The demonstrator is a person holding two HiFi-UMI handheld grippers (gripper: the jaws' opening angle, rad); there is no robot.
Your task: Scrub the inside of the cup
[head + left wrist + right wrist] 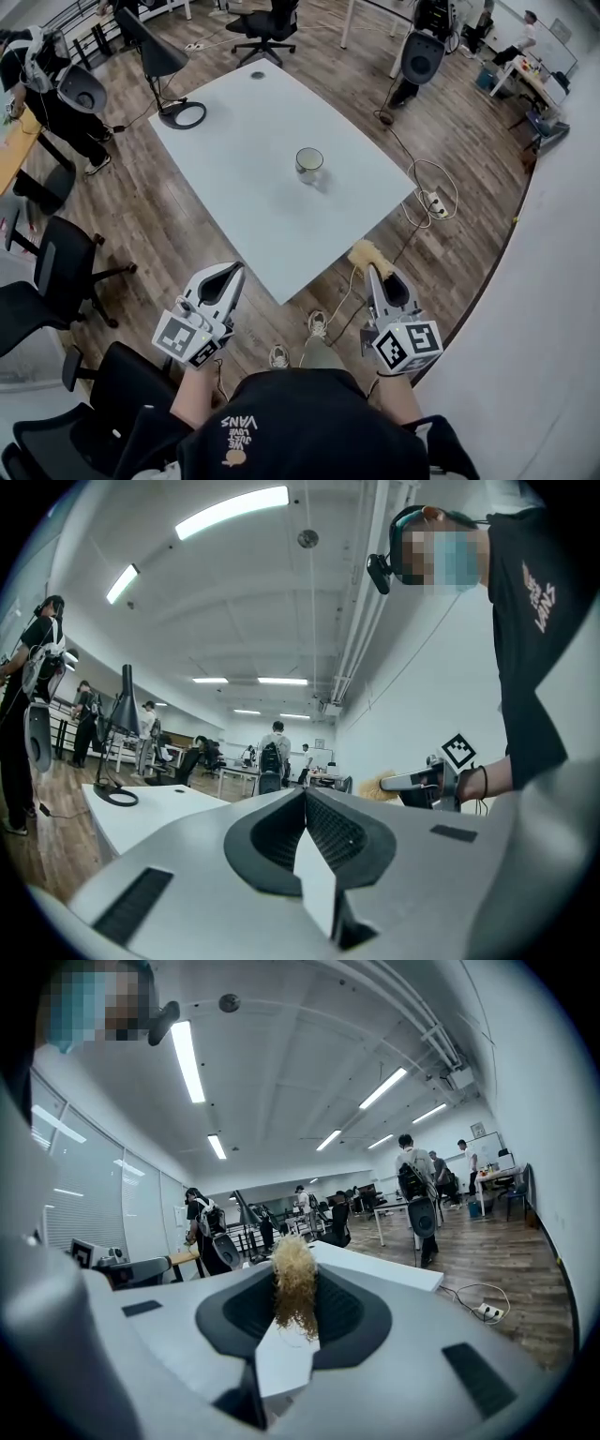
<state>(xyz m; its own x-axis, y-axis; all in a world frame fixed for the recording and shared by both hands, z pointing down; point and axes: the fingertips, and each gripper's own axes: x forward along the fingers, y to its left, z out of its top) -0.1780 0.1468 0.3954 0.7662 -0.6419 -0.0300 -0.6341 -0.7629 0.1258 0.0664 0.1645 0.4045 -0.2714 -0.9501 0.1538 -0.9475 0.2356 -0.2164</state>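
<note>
A: Your right tongs (372,273) are clamped on the frizzy yellow scrubber (361,252), tuft poking forward, ready for the cup (309,161), I'd say.
B: Your left tongs (229,272) are pressed together with nothing in them, probably kept free to steady it. The cup stands alone in the middle of the counter (234,178), well ahead of both.
A: Neither gripper view catches the cup, though.
B: Right, and from your head view its inside is too small to read. The scrubber's gripped end is buried between the pads.
</note>
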